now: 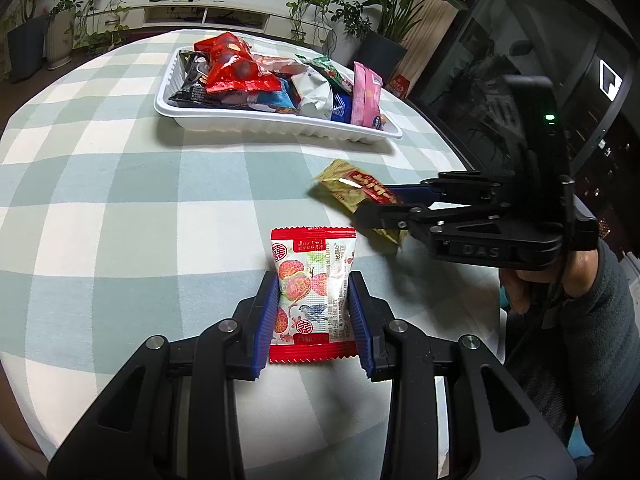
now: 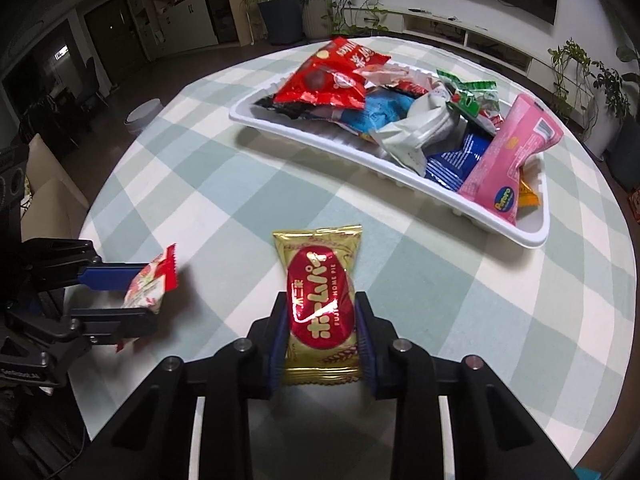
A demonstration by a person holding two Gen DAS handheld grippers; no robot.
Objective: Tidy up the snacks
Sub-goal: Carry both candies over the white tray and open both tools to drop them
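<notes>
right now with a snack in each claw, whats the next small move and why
Probably lift the right claw, shut on the gold pie packet, toward the white tray. The left claw already grips the red-and-white candy packet, and the tray holds the other snacks.

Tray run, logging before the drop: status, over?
Left gripper shut on lychee packet. Right gripper shut on gold pie packet. White tray heaped. Path clear.

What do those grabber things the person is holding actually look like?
Each is a pair of black plastic tongs. The left tongs have angular linkage arms with round silver pivot pins and ribbed blue pads lining the fingers. The right tongs match them; seen from the side, their body shows raised "DAS" lettering, a small green light and a dark cable. The person's sleeve is dark grey.
</notes>
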